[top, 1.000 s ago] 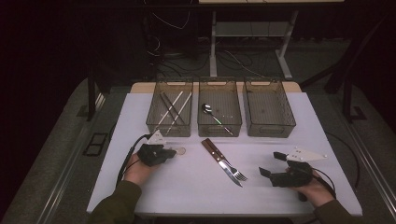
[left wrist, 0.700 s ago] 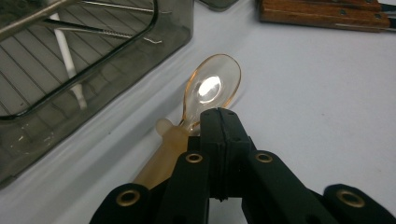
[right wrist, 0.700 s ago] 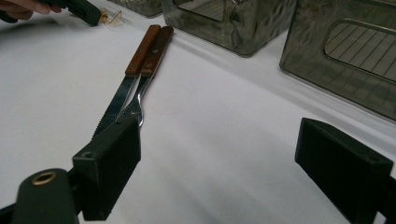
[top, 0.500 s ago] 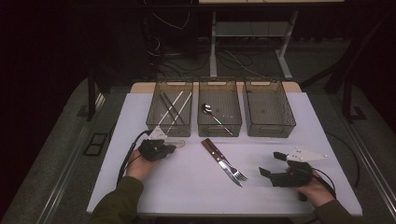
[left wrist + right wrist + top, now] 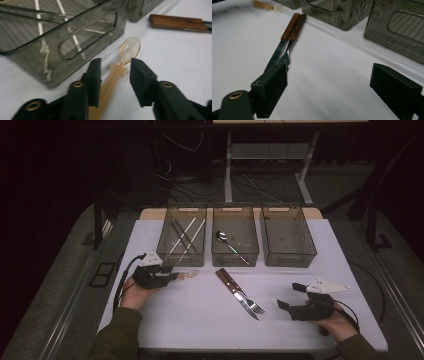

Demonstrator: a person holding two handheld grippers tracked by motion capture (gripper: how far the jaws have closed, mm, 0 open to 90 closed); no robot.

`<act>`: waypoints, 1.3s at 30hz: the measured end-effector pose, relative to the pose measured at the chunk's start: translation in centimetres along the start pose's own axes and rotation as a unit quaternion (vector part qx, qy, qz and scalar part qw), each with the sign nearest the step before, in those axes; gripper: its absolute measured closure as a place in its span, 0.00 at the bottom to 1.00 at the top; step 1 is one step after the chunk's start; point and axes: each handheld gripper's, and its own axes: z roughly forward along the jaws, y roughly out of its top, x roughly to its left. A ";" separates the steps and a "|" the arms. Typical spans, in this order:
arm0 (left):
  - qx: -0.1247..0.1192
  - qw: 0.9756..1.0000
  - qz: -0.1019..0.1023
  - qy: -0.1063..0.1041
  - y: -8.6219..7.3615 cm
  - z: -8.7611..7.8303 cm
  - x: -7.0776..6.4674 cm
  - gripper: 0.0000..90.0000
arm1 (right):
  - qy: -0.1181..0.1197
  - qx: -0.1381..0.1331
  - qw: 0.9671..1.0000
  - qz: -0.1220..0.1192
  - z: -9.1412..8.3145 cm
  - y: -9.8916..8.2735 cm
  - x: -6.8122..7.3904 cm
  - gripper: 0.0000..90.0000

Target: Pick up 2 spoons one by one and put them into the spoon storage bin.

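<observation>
While the left claw (image 5: 113, 68) is hovering near the desk's (image 5: 200, 315) left edge, just in front of the left bin (image 5: 182, 236), its jaws are standing apart, having just been opening, and the amber spoon (image 5: 128, 48) is lying on the desk between them with neither pad pressing on it. Seen in the left claw view, the spoon's clear bowl is pointing away from the claw, just beside the bin's front wall, and its handle is running back under the gap between the jaws. Inside that bin, long thin sticks (image 5: 186, 235) are lying crosswise. Over by the desk's right front corner, the right claw (image 5: 290, 296) is resting with its jaws spread wide and nothing between them, pointing toward the desk's middle. A knife (image 5: 235, 292) and a fork (image 5: 250, 304), both with wooden handles, are lying side by side, touching, at the middle of the desk, their tips toward the right claw. Along the far edge, the middle bin (image 5: 235, 234) is holding a metal spoon (image 5: 227, 241), and the right bin (image 5: 287, 235) is standing just beside it.
</observation>
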 end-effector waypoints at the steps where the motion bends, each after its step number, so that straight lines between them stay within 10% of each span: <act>1: 0.007 1.000 0.002 0.003 -0.2 -0.1 0.3 0.62 | 0.001 0.000 1.000 0.000 0.0 0.0 0.0 0.16; 16: 0.036 0.999 0.002 -0.021 -2.2 1.0 2.1 0.55 | 0.005 0.005 1.000 -0.002 0.3 0.0 0.1 0.16; 39: 0.041 0.998 0.030 -0.047 -2.4 0.4 1.5 0.80 | 0.003 0.002 1.000 -0.001 0.2 0.0 0.0 0.16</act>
